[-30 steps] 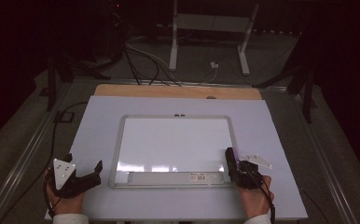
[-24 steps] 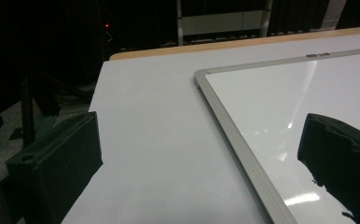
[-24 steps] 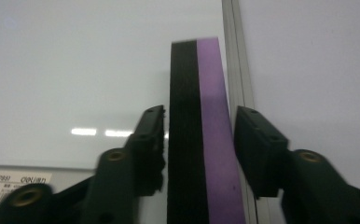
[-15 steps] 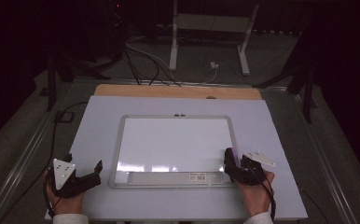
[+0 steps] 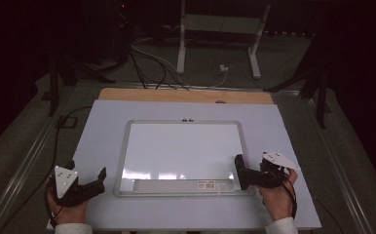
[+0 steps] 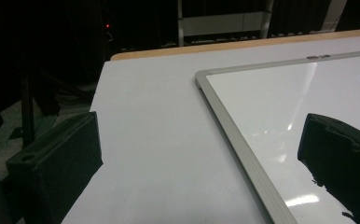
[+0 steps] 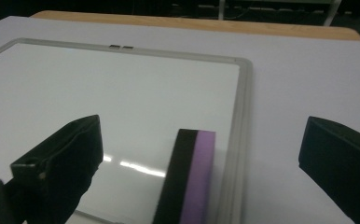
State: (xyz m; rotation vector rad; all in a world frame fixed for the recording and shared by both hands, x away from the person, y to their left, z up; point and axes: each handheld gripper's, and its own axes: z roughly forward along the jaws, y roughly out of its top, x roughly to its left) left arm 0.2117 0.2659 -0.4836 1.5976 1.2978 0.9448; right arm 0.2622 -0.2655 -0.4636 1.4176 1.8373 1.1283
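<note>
- Since the earlier frame the right hand-held gripper (image 5: 242, 171) has drawn back a little from the eraser (image 7: 187, 177), its jaws having just been opening and now spread clear of it.
- Left hand-held gripper (image 5: 98, 179) rests at the tabletop's (image 5: 103, 126) near left corner, jaws spread, nothing between them.
- Whiteboard (image 5: 181, 146) lies centred, bare tabletop on every side.
- Eraser stands on edge by the whiteboard's right frame.

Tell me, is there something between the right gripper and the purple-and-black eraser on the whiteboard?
No, nothing visible. The eraser stands on the whiteboard near its right frame, directly between the open jaws of the right gripper, which have just been opening; neither jaw touches it.
</note>
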